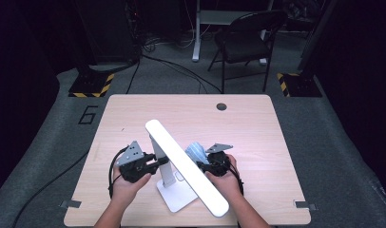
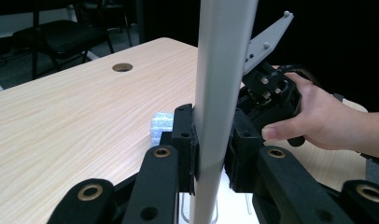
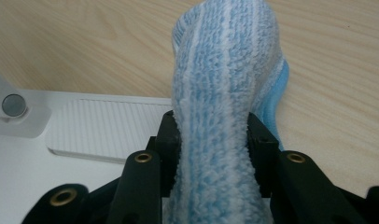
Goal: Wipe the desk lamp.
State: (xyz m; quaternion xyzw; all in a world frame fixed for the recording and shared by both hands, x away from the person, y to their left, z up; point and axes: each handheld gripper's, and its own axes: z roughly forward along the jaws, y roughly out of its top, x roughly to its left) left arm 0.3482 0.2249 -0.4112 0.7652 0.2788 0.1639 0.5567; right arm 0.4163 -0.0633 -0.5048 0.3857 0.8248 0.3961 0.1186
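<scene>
At the near edge of the pale wooden table stands a white desk lamp with a flat square base, a slim upright post and a long bar-shaped head, and we have both tools working on it. Our left gripper has its black jaws pinched tight on the grey-white post, which rises straight up between the pads in the left gripper view; we hold it there, we judge, to pin the light lamp so it neither slides nor tips while the other hand rubs at it. Our right gripper has its jaws pressed into a folded, fluffy blue-and-white striped terry cloth, the pile bulging out above and between the pads, so the grip is firm enough to push the cloth without losing it. In the high view the cloth sits just behind the slanting lamp head, low and close to the base. The right gripper view puts the ribbed panel of the white base just beside the cloth on the left, with bare tabletop on the far side; whether the cloth touches either we cannot tell. That placing suggests to us that wiping the lamp is the work in hand, with the base or the foot of the post the likely next surface. The tilted head overhangs the right hand, so any sweep has to stay low to avoid knocking it.
</scene>
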